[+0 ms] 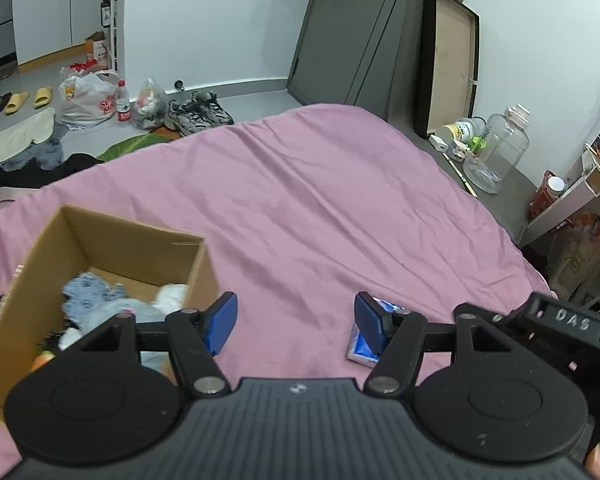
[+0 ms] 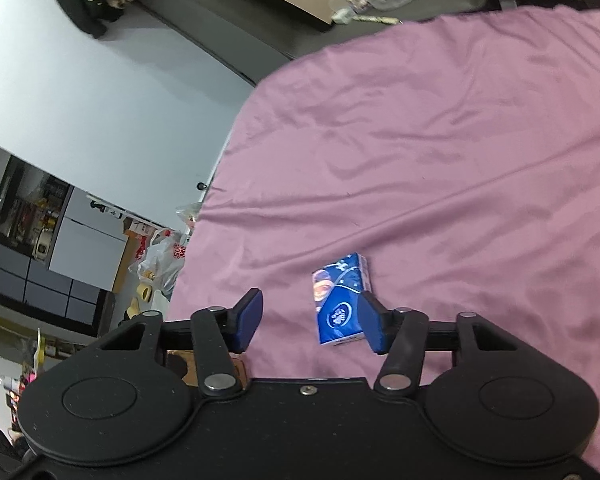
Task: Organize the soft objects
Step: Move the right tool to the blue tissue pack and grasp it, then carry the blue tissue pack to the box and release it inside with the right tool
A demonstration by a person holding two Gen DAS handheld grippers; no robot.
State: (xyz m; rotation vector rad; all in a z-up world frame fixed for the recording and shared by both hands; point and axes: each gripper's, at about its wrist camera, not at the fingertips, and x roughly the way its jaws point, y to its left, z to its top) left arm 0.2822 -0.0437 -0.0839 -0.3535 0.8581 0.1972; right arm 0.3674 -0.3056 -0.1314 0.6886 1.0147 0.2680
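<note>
- Judging progress: most of the sorting looks done. The cardboard box (image 1: 100,264) on the bed (image 1: 300,200) already holds several soft bits: a pale blue patterned cloth (image 1: 88,292), something white (image 1: 172,296), plus an orange bit low down that I can't ID.
- What's left, as far as both views show: one small blue tissue pack (image 2: 342,300) on the pink sheet, outside the box. Rest of the sheet in view looks bare, so prob the last item, though the parts of the bed out of frame are unknown.
- Tissue pack: small rectangular soft pack, glossy blue wrapper w/ white and cartoon print and a round logo. Lies flat on the sheet, not crushed as far as I can see. In the left wrist view it's mostly hidden behind the near tong pad (image 1: 370,322).
- Location: to the right of the box, well apart from it, w/ open sheet between.
- Right tongs (image 2: 310,318): spread wide, holding nothing. The pack sits between the pads toward the right-hand one; touching or just beside, can't tell.
- Left tongs (image 1: 296,322): also wide, empty, over the sheet, w/ the box just to their left.
- Guess at the step in hand: lining up the right tongs to pinch the pack; pick and drop into the box not yet done.
- Handling guess: the slick wrapper may slip.
</note>
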